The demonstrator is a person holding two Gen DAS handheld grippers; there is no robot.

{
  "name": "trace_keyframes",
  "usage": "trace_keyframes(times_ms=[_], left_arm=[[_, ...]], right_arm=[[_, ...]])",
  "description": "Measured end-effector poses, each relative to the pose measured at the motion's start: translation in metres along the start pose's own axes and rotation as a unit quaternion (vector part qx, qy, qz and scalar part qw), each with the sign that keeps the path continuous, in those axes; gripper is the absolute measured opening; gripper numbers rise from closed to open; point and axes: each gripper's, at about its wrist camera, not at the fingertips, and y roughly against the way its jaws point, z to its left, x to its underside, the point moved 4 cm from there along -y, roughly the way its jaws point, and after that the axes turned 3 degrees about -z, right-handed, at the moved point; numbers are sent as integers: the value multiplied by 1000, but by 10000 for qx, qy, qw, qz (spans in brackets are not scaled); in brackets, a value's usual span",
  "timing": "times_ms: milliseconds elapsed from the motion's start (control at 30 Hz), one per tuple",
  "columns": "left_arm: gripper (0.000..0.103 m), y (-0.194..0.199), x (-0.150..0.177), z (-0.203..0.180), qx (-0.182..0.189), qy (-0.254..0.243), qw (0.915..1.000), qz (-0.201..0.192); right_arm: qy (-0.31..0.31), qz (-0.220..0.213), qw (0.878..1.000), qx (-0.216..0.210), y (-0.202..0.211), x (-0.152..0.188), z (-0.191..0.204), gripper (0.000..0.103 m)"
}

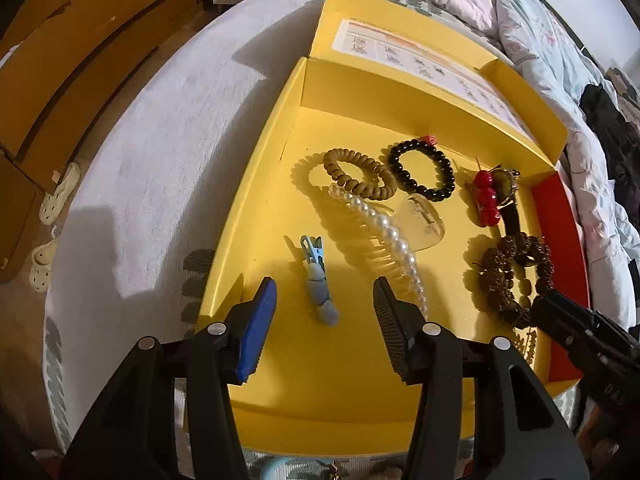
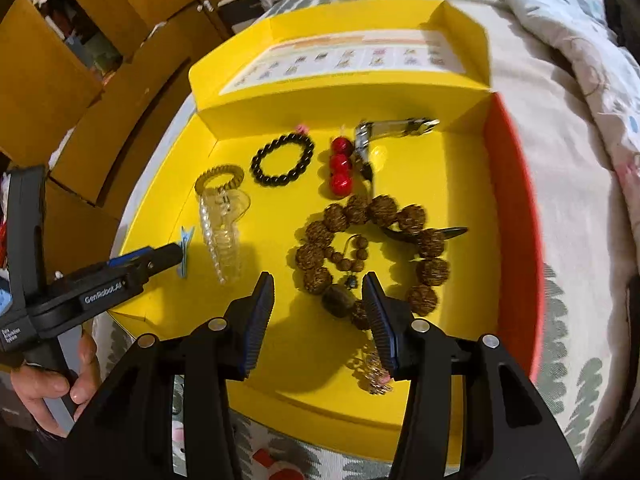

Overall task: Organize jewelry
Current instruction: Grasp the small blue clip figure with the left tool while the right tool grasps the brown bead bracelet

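Left gripper: jaws apart, empty, over blue clip.
Right gripper: jaws apart, empty, above brown bead string.
Lettering: "GenRobot.AI" on the left gripper body.
Jewelry: black bracelet, pearl comb, red beads in yellow box.
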Motion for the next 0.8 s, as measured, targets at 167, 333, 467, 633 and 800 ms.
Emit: trace_keyframes(times_ms=[167, 333, 467, 633, 800], left_arm=[[50, -5, 0, -9, -51, -188, 9998, 26], [50, -11, 1, -13, -256, -385, 9989, 62], [49, -8, 0, -13, -217, -359, 9991, 46], [49, -6, 0, -23, -94, -442, 9990, 42], [41, -17, -2, -19, -388, -450, 9982, 91]], right_arm=[[276, 155, 9994, 126, -15, 2, 9, 49], [485, 244, 9977, 398, -27, 6, 10, 49], [618, 213, 9964, 534, -29, 7, 10, 49], [673, 193, 9957, 612, -30, 6, 11, 49], [743, 198, 9943, 742, -29, 10, 10, 49]])
